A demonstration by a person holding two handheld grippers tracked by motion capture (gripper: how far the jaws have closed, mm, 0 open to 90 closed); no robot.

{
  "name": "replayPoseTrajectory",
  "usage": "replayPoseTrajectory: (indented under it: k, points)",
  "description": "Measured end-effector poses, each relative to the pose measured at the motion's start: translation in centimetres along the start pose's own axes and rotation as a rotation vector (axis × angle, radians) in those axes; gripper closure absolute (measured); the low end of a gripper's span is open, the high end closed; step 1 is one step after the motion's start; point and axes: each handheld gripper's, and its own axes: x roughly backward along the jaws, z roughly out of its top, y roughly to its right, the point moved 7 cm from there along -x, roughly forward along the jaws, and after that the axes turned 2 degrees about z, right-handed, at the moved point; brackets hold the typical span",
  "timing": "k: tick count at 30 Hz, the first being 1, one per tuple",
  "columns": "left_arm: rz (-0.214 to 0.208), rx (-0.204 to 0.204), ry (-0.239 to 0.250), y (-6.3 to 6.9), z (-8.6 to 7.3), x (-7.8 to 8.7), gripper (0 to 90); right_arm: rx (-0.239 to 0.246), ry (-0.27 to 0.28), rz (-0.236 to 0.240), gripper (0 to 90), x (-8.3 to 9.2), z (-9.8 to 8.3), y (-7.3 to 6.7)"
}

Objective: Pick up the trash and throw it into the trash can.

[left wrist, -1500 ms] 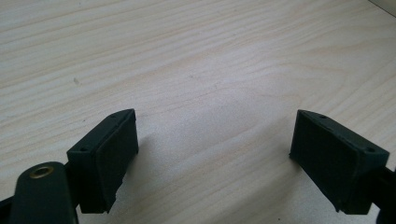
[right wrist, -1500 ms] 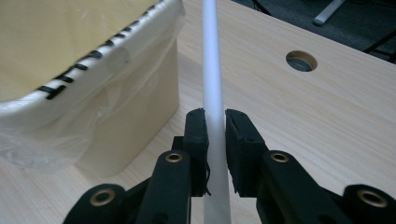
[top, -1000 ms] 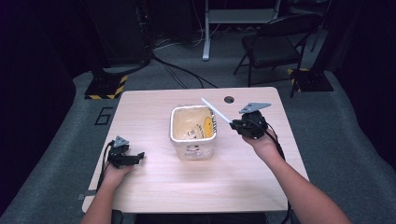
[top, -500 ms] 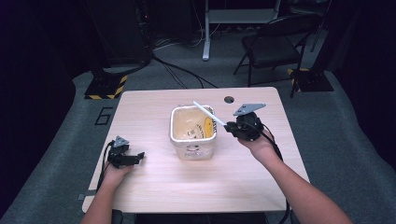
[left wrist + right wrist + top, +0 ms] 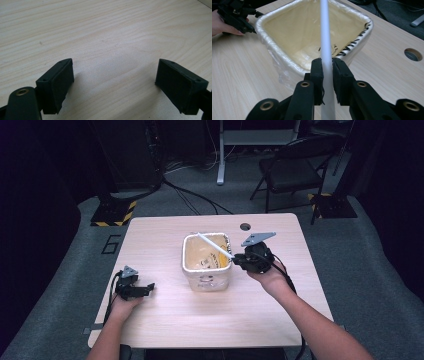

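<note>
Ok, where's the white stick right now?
In the high view the white stick is clamped in the right gripper, slanting over the lined bin at the table's centre.

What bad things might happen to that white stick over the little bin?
1. The right tool pinches the thin, smooth white stick near one end, so it might slip or swing and land on the table instead of in the bin.
2. The bin looks light, with a loose plastic liner. The left tool is open and apart from it, so a bump from the right tool might push or tip it.
</note>
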Motion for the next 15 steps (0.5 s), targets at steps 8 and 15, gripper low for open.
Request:
replayPoseTrajectory:
  k: [8,15]
  points:
    - [-0.001,0.001,0.0,0.01,0.0,0.01,14.7,0.008,-0.009,0.027,78.4,-0.9,0.04,-0.94]
    - [0.001,0.0,0.0,0.0,-0.01,0.01,14.6,0.001,0.001,0.024,71.6,-1.05,0.15,-0.97]
